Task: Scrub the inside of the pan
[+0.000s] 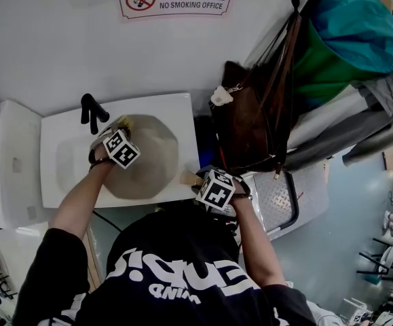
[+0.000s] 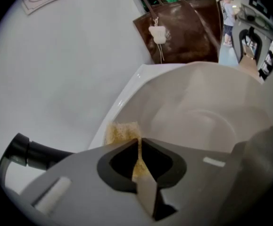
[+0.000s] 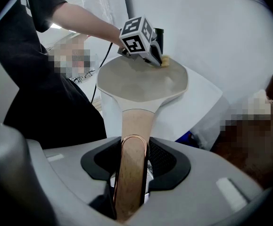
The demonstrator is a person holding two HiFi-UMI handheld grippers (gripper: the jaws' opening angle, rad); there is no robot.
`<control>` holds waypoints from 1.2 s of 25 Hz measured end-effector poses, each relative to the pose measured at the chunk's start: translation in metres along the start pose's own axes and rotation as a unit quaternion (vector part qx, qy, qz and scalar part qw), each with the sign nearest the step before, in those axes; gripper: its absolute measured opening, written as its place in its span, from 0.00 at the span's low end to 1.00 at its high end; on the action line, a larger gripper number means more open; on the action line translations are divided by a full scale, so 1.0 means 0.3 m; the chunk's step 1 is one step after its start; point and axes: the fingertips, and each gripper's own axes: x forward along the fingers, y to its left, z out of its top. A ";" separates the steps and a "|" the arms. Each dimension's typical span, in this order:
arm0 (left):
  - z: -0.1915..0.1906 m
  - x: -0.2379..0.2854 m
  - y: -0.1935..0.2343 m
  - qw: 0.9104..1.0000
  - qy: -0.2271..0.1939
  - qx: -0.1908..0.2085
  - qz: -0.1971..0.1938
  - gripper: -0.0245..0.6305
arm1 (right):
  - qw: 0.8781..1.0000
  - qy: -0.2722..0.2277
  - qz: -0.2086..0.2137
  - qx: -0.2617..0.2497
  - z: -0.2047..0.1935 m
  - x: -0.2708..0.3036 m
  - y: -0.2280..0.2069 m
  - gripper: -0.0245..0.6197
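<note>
We are pinching a thin yellow sponge (image 2: 122, 133) flat between the pressed-together jaws of the left gripper (image 2: 138, 142), and only its grainy edge is poking out past the tips. The right gripper (image 3: 134, 147) is clamping the pale wooden handle with a copper-coloured band (image 3: 135, 173), so its jaws are standing apart only as wide as the handle. That is holding the pale cream pan with a faceted rim (image 3: 141, 81) over the white rectangular sink (image 1: 53, 148), its inside facing up and tilted slightly toward us. A black tap (image 1: 91, 111) is sitting just behind its far rim.

The sponge is sitting at the pan's far edge, just beside the rim. We cannot tell whether it is pressing on the surface yet.

To scrub well, we are thinking of these points:
- bringing the sponge off the rim and down onto the pan's floor
- laying its broad face against the coating, not the jaw tips
- sweeping in overlapping circles from wall to centre
- bracing the handle firmly so that the pan is not rocking or twisting under the push
</note>
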 end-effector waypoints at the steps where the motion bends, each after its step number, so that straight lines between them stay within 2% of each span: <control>1: -0.020 -0.002 -0.001 1.000 0.011 0.003 0.000 0.07 | 1.000 -0.001 0.000 0.000 0.000 0.000 0.000 0.30; 9: -0.149 -0.039 -0.018 0.995 0.086 0.041 -0.032 0.07 | 1.000 -0.004 -0.001 0.001 0.001 -0.005 -0.001 0.30; 16: -0.215 -0.087 -0.048 0.981 0.145 0.099 -0.079 0.07 | 1.000 -0.004 -0.002 0.002 0.003 -0.005 -0.001 0.30; 22: -0.275 -0.130 -0.100 0.961 0.199 0.133 -0.137 0.07 | 1.000 -0.003 -0.002 0.001 0.009 -0.011 0.001 0.30; 30: -0.348 -0.183 -0.189 0.923 0.271 0.148 -0.232 0.07 | 1.000 0.003 -0.003 0.002 0.007 -0.011 0.000 0.30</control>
